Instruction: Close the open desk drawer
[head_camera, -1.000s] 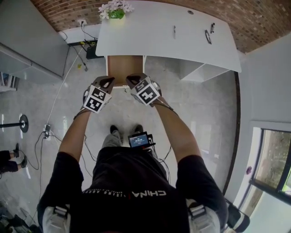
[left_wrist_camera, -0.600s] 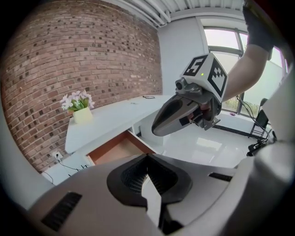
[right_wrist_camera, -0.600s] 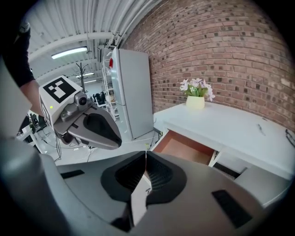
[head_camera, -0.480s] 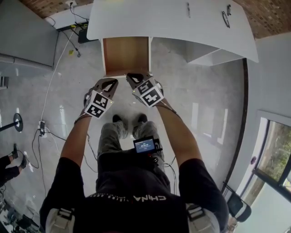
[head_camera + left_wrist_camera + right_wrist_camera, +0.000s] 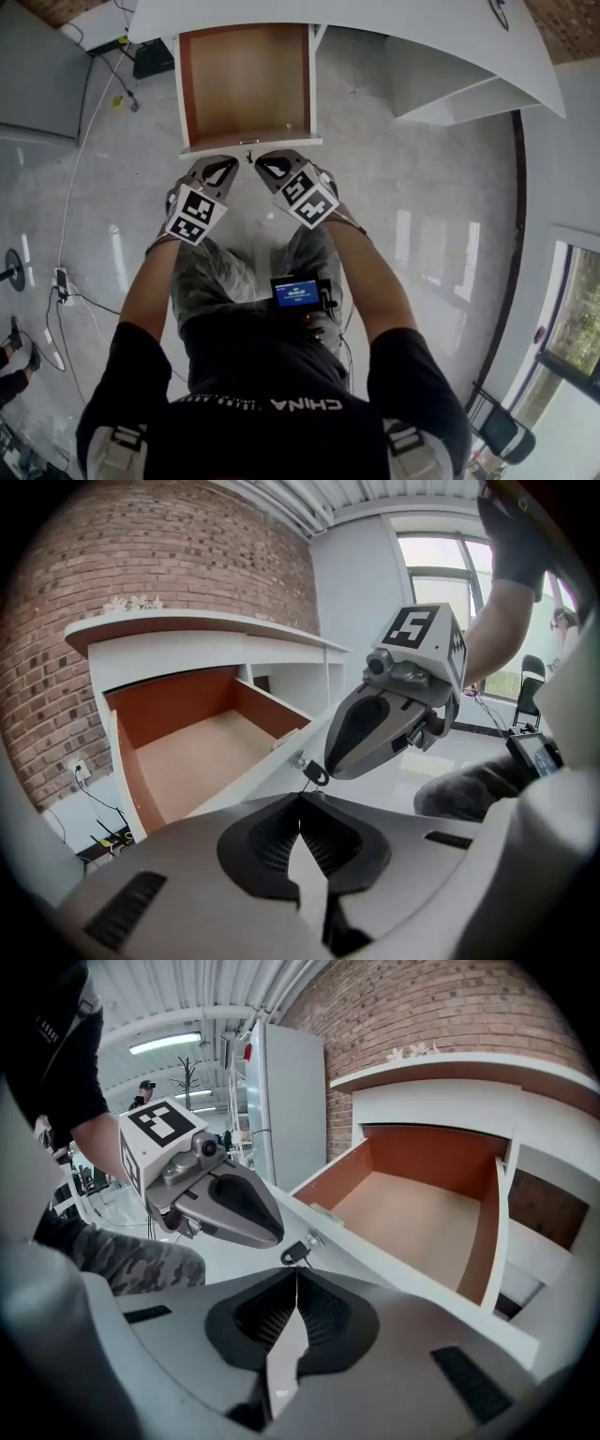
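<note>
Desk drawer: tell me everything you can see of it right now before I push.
The drawer stands pulled far out from under the white desk top, level and open upward. Its inside looks like reddish-brown wood and is empty; its front panel and outer sides are white. A small dark ring pull hangs at the front's middle. The left gripper and right gripper, both shut, point at that pull from just before the front; whether they touch it cannot be told.

Drawer (image 5: 246, 84) juts from under desk (image 5: 403, 23); left claw (image 5: 225, 167) and right claw (image 5: 267, 165) sit side-by-side before it.
</note>
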`<state>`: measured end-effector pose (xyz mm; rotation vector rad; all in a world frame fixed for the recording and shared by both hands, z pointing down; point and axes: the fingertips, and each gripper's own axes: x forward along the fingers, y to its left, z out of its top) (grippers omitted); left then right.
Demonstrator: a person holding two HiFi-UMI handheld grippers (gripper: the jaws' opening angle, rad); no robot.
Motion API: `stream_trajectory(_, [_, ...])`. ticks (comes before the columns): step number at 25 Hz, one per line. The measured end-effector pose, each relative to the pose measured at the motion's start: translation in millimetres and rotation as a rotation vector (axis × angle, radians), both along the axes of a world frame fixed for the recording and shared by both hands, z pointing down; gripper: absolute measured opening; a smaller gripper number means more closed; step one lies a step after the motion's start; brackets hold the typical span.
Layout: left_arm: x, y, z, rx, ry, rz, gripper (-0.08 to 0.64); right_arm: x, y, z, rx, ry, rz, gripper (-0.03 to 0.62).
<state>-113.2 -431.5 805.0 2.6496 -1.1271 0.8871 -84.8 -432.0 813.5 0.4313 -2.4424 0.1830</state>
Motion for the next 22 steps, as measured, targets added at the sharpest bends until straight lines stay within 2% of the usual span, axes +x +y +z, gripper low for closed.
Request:
stream_trajectory(5, [-0.7, -12.4, 43.3, 0.117, 0.026, -0.003, 0.012, 1.6, -13.6, 39.2, 0.122, -0.052, -0.026, 0.017])
stream_trajectory(12, [-7.0, -22.3, 61.4, 0.270, 0.019, 0.037, 0.012, -5.3, -29.4, 56.9, 0.243, -0.145, -0.016, 0.015])
stream_trajectory(16, [-5.6, -14.8, 59.2, 0.326, -0.044, 0.046, 0.012, -9.4, -19.8, 55.2, 0.353, -0.091, -0.058, 0.015])
stream_trajectory(22, [-5.8, -15.2, 39.1, 0.368, -0.083, 0.023, 0.012, -10.0, -18.8, 36.6, 0.419, -0.059, -0.077, 0.015])
